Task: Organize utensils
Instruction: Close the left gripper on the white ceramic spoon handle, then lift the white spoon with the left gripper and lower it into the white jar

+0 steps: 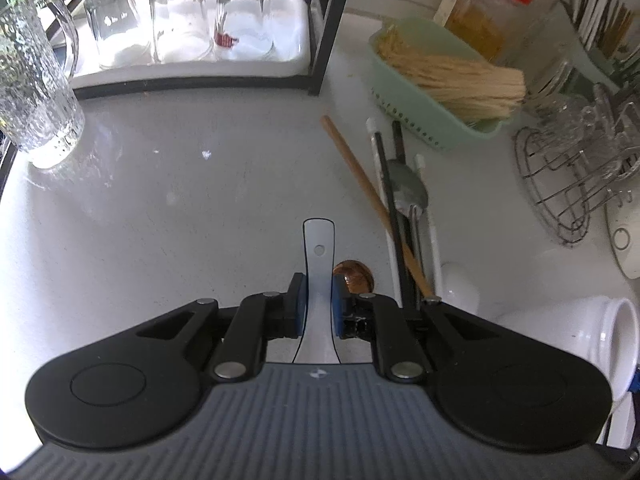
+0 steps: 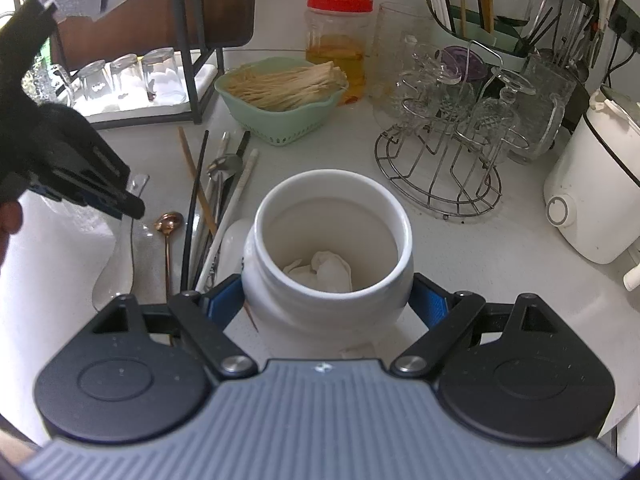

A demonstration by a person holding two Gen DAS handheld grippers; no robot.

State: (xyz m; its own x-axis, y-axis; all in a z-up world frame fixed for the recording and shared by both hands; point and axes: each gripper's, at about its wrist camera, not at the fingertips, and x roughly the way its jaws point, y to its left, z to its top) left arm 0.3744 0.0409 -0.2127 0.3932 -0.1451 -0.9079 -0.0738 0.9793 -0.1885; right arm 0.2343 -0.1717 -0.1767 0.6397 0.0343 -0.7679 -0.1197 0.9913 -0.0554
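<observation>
My left gripper (image 1: 319, 300) is shut on the handle of a clear plastic spoon (image 1: 319, 240), whose end with a small hole sticks out past the blue pads. From the right wrist view, the left gripper (image 2: 128, 204) holds that clear spoon (image 2: 118, 264) tilted, bowl low over the counter. My right gripper (image 2: 328, 300) is shut on a white ceramic jar (image 2: 328, 208) with crumpled paper at its bottom. A pile of utensils (image 2: 216, 200) lies left of the jar: chopsticks (image 1: 372, 196), a metal spoon (image 1: 408, 188), a copper spoon (image 2: 170, 222) and a white soup spoon (image 1: 460, 284).
A green basket of sticks (image 2: 280, 100) and a red-lidded jar (image 2: 338, 40) stand behind the pile. A wire glass rack (image 2: 444, 160) and a white cooker (image 2: 592, 200) are to the right. Upturned glasses (image 1: 180, 16) on a tray and a glass mug (image 1: 32, 92) stand at the left.
</observation>
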